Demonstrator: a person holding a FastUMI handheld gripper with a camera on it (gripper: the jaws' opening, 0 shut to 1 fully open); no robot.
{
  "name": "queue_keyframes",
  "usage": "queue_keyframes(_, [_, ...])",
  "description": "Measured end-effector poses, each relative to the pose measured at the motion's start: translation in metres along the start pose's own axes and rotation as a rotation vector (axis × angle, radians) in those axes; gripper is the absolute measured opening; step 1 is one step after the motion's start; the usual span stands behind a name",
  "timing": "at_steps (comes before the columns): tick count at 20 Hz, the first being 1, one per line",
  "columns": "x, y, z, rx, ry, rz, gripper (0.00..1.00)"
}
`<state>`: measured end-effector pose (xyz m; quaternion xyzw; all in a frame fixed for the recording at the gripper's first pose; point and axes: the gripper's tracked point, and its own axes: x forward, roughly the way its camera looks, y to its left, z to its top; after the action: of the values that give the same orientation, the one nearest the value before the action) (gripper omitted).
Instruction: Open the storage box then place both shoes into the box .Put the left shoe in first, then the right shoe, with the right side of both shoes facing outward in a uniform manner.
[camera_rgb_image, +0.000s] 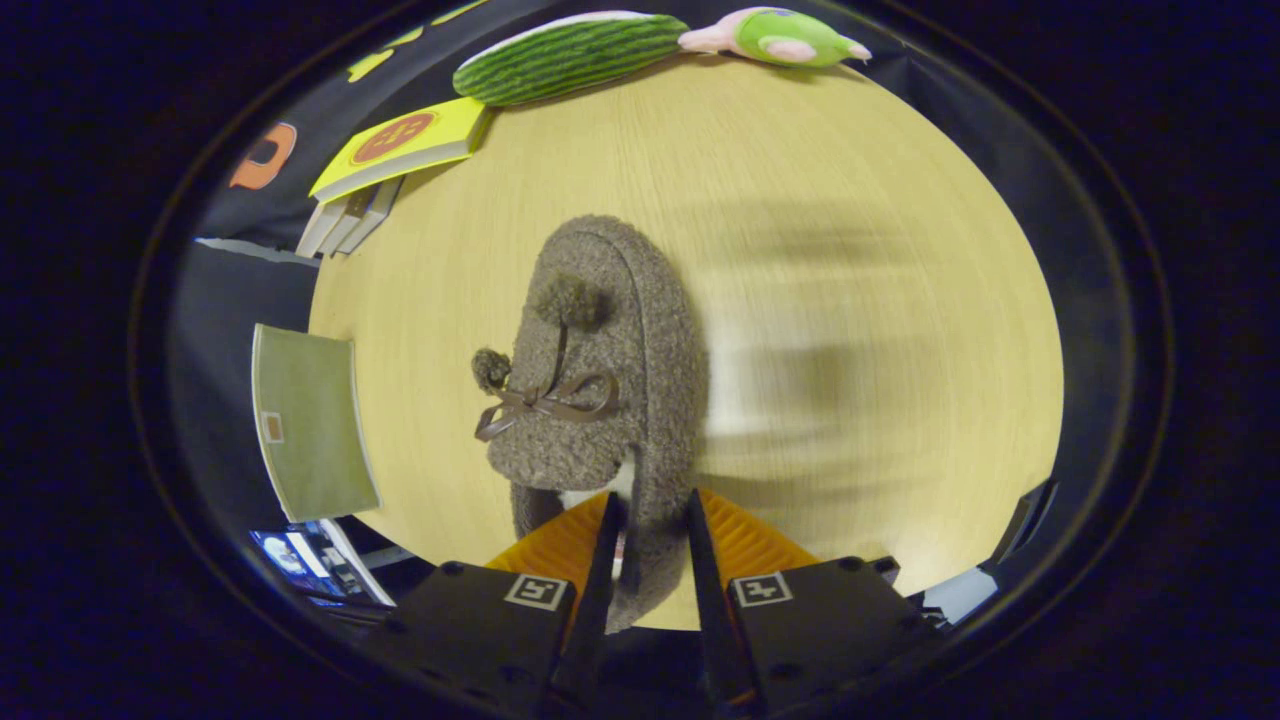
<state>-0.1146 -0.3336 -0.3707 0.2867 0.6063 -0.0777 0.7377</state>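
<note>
A fuzzy grey-brown slipper (600, 370) with pom-poms and a brown bow hangs above the wooden table (860, 300), toe pointing away from me. My gripper (650, 515) is shut on the slipper's heel-side wall, both fingers pressing the fabric between them. The olive-green storage box (312, 425) stands off the table's edge, to the left of the slipper.
A yellow book on a stack of books (400, 150) lies at the table's far left. A watermelon-striped plush (565, 55) and a green and pink plush toy (785, 35) rest along the far edge. The slipper's blurred shadow falls on the table to its right.
</note>
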Motion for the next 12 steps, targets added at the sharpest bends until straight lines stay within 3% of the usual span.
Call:
queue_keyframes(5, [-0.003, -0.006, 0.001, 0.008, 0.006, -0.020, 0.14])
queue_keyframes(7, [-0.008, -0.001, -0.002, 0.031, 0.010, -0.013, 0.07])
queue_keyframes(12, [-0.028, 0.031, -0.028, 0.077, 0.018, 0.046, 0.07])
